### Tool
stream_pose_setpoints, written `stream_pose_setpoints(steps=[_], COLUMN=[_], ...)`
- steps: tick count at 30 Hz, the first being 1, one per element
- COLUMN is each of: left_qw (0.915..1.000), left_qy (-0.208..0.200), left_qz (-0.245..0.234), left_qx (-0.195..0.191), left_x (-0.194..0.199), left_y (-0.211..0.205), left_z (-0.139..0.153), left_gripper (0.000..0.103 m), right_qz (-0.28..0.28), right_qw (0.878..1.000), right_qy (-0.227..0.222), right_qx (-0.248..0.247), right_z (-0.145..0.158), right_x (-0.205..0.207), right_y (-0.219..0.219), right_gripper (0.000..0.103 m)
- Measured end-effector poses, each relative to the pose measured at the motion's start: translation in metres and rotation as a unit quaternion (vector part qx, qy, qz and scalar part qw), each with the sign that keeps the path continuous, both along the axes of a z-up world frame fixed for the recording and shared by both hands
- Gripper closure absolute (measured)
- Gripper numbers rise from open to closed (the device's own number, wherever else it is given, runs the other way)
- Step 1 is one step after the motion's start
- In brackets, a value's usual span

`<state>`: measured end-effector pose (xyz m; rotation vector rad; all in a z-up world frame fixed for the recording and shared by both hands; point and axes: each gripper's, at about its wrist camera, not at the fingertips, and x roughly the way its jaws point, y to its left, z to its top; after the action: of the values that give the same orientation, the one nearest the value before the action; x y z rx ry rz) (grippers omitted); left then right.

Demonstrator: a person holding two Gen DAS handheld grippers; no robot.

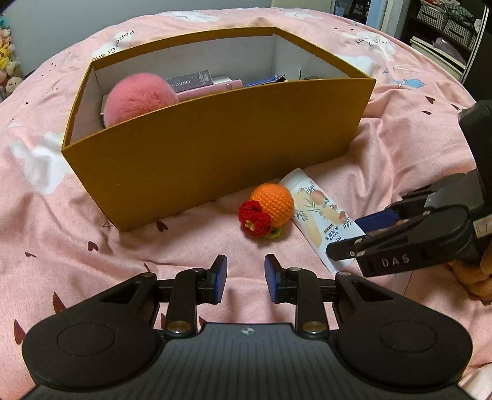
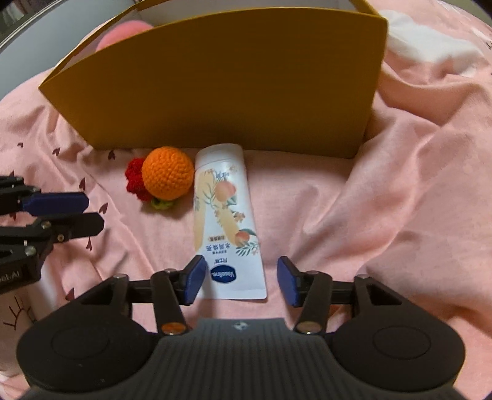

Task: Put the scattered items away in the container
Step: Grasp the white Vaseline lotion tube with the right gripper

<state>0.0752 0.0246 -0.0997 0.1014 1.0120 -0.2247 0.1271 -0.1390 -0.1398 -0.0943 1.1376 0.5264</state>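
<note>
A mustard cardboard box (image 1: 215, 154) (image 2: 215, 77) stands on the pink bed cover and holds a pink pompom (image 1: 138, 98) and some booklets (image 1: 190, 81). In front of it lie an orange crochet ball with a red flower (image 1: 270, 209) (image 2: 167, 172) and a white peach-print cream tube (image 1: 319, 221) (image 2: 227, 221). My right gripper (image 2: 241, 280) (image 1: 343, 235) is open, its fingers straddling the tube's crimped end without pressing it. My left gripper (image 1: 246, 277) (image 2: 93, 214) hovers over bare cover just short of the ball, its jaws narrowly apart and empty.
The pink cover (image 2: 399, 184) is rumpled into folds right of the tube. Plush toys (image 1: 6, 61) line the far left and shelves with baskets (image 1: 446, 24) stand at the far right behind the bed.
</note>
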Motion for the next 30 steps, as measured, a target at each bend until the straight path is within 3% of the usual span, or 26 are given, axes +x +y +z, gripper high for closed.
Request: stream_pose_setpoints(steps=[7, 10, 22, 30], left_qw=[0.9999, 0.9998, 0.9993, 0.999], left_qy=[-0.001, -0.003, -0.017, -0.017], left_qz=[0.01, 0.014, 0.021, 0.025], left_qx=[-0.007, -0.012, -0.027, -0.031], left_x=[0.001, 0.0, -0.003, -0.002], left_y=[0.004, 0.006, 0.012, 0.015], left_z=[0.002, 0.004, 0.012, 0.012], left_gripper=[0.072, 0.072, 0.072, 0.072], right_qz=[0.0, 0.006, 0.003, -0.002], right_qw=[1.0, 1.0, 0.994, 0.99], right_qy=[-0.013, -0.025, -0.111, -0.138], right_qx=[0.001, 0.003, 0.0, 0.001], right_z=[0.012, 0.023, 0.092, 0.1], right_x=[-0.01, -0.016, -0.019, -0.002], right_y=[-0.002, -0.004, -0.02, -0.012], right_gripper=[0.083, 0.088, 0.097, 0.098])
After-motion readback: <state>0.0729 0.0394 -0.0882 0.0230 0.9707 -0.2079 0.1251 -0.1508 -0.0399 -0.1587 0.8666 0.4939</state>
